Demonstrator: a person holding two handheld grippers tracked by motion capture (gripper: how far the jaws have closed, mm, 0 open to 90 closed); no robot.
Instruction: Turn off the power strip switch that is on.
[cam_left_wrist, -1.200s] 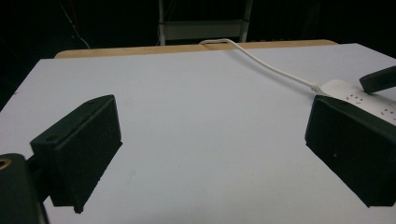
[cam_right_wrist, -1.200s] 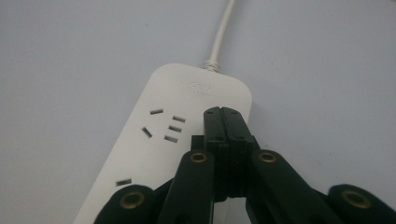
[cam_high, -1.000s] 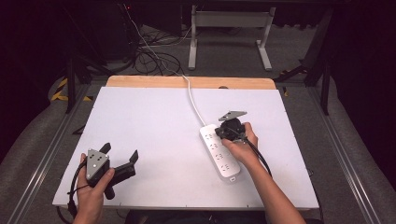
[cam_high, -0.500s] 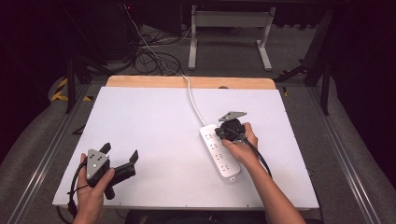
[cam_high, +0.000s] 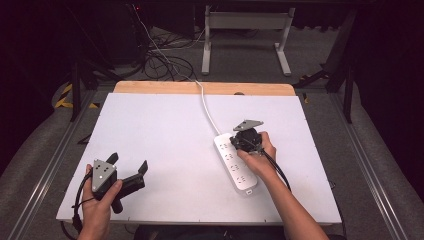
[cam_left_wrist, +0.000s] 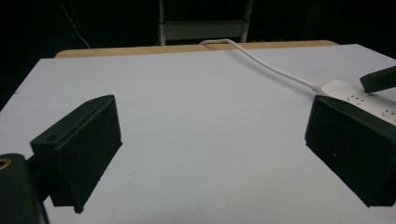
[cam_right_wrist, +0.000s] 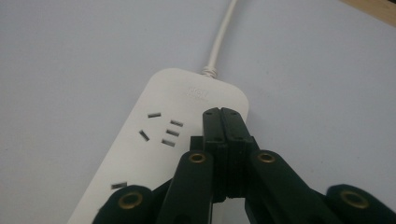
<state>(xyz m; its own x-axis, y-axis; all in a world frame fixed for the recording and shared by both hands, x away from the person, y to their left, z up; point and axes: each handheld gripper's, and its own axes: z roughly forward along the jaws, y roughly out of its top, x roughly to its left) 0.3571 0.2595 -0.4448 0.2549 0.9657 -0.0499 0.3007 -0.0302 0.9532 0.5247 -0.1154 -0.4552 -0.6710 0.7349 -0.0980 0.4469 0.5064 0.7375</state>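
Right black two-jaw gripper (cam_high: 240, 140), jaws pressed together and empty, tip over the cord end of the white plastic power strip (cam_high: 236, 161) on the white table (cam_high: 165, 130). Left black gripper (cam_high: 128, 167) spread, idle near the front edge. No plug visible; progress unclear. Nothing has shifted from earlier.

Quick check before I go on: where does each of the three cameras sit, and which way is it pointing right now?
High view: above the near edge, looking forward and down on the table; both forearms, left gripper, right gripper.
Left gripper view: rides the left gripper, faces across the table; jaws wide apart.
Right gripper view: rides the right gripper, looks down; jaws closed.
All three share the power strip.
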